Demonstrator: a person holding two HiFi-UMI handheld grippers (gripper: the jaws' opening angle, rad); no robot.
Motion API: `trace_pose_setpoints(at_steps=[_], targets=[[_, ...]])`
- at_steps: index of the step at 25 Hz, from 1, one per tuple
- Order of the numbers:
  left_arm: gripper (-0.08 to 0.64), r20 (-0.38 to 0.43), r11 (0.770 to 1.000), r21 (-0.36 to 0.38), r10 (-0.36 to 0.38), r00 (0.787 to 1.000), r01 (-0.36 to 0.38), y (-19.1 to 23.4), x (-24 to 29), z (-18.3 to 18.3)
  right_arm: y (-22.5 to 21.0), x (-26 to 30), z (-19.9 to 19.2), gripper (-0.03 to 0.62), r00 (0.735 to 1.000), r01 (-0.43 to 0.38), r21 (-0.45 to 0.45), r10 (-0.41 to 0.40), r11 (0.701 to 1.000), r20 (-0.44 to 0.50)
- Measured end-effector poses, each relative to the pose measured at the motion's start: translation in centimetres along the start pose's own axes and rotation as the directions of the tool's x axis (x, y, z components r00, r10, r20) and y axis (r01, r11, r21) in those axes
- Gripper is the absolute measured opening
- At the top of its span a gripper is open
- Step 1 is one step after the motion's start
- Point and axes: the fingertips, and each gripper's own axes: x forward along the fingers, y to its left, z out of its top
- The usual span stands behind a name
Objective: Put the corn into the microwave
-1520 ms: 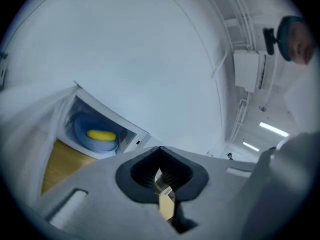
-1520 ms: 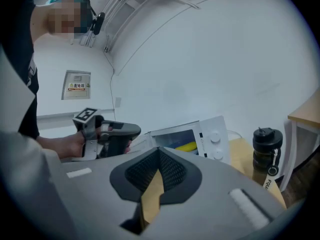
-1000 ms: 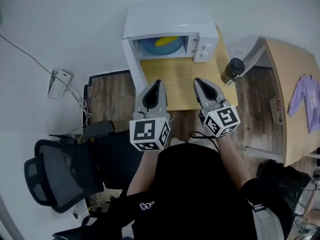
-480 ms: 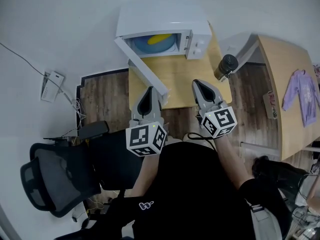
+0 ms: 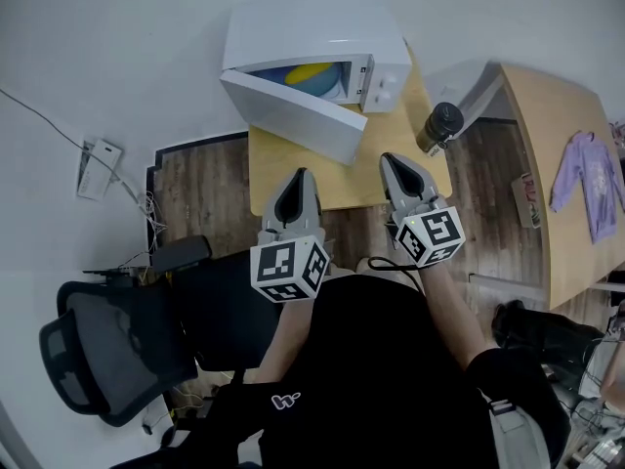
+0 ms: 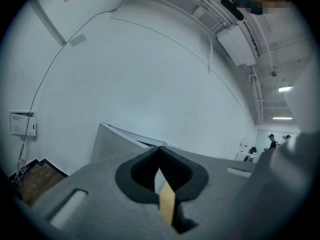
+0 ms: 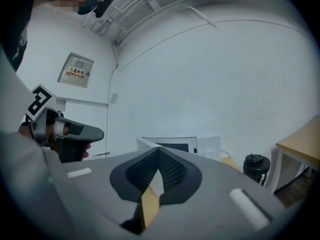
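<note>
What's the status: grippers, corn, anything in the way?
Left gripper shut, empty; right gripper shut, empty. Corn on blue plate inside microwave. Door ajar, partly covering the opening.

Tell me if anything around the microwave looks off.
Only the microwave door: it hangs half open, angled out over the table, with the corn on a blue plate inside. Nothing looks spilled or damaged.

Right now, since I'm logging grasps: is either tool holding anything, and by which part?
Nothing is held. The left tool and the right tool both have jaws shut and empty; the corn lies inside the microwave.
</note>
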Motion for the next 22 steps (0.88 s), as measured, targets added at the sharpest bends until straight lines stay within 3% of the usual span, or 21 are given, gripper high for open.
trace_pose_setpoints(at_steps=[11, 22], targets=[[0.002, -0.054, 0.999, -0.034, -0.009, 0.998, 0.007, 0.2, 1.0, -2.3, -2.8, 1.9, -2.2, 0.006, 0.997, 0.042, -0.007, -0.042, 0.999, -0.058], [0.002, -0.073, 0.995, -0.081, 0.047, 0.996, -0.053, 2.5, 0.4, -3.6, -6.3, 10.8, -1.8, 0.006, 0.991, 0.051, -0.102, -0.063, 0.993, -0.119]])
